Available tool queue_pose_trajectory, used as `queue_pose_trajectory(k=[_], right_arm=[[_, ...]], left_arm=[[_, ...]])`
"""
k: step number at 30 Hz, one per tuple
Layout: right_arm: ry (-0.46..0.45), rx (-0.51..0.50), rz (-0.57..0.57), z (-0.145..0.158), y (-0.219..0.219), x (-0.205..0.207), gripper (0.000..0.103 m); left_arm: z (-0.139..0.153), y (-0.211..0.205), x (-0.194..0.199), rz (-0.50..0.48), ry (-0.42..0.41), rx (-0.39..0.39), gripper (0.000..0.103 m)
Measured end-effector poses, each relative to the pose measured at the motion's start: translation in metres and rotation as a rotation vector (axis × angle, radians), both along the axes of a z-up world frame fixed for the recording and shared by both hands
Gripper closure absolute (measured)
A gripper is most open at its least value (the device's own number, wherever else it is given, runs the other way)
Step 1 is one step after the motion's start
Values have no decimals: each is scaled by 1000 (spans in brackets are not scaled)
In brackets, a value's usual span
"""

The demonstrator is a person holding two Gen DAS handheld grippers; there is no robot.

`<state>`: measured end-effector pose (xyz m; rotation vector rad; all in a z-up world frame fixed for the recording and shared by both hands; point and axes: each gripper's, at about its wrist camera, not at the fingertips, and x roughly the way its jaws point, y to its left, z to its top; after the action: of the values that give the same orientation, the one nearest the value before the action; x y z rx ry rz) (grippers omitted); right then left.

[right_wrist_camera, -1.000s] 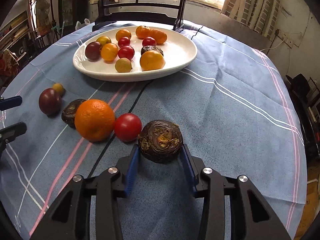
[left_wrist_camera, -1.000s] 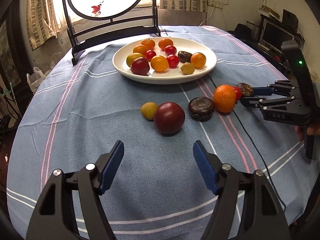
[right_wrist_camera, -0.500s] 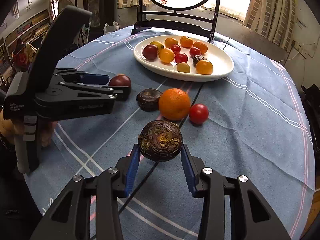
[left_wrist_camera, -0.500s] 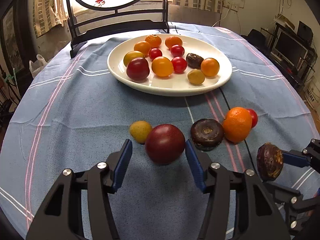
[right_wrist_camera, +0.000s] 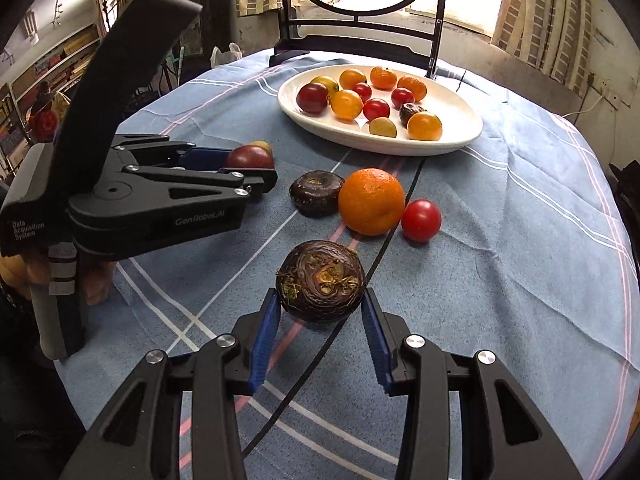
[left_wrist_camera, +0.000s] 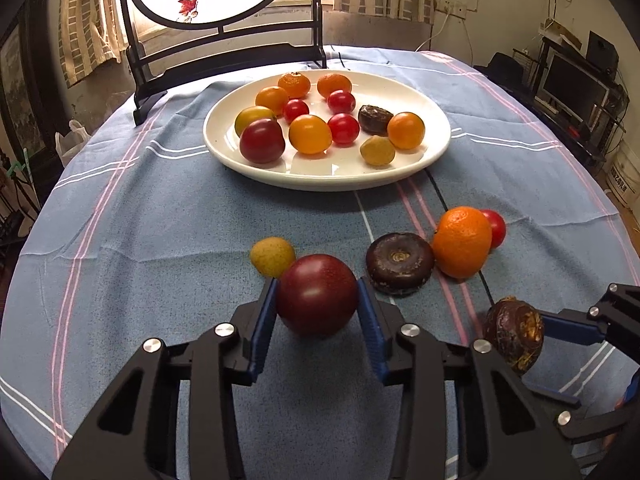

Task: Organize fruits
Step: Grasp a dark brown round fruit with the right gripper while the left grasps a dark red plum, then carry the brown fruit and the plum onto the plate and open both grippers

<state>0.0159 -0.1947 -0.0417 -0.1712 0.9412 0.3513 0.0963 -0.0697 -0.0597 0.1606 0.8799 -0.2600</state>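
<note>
Your left hand-held gripper (left_wrist_camera: 317, 312) is closing its jaws on the dark red plum (left_wrist_camera: 317, 294); your right hand-held gripper (right_wrist_camera: 320, 312) clamps the brown chestnut (right_wrist_camera: 321, 280), plate (left_wrist_camera: 432, 152) at 12 o'clock.

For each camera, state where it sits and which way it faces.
Left wrist: on the left gripper, looking down its fingers at the dark red plum its closing jaws touch.
Right wrist: on the right gripper, clamping a brown water chestnut; a hand shows.
Shared: white plate, orange, and each other's gripper.
</note>
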Motion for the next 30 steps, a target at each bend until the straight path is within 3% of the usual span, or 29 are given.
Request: queue_pose_trajectory(k=[8,17,30], right_arm=[[-72,44,8,28,5,3,61],[-226,98,-37,86,0,38,61],[-173,118,-75,71,-10,99,61]], left_arm=[[44,6,-21,-7,-133,4,64],[91,11,5,23,-242,-13,64],[79,2,58,36,-209,17,64]])
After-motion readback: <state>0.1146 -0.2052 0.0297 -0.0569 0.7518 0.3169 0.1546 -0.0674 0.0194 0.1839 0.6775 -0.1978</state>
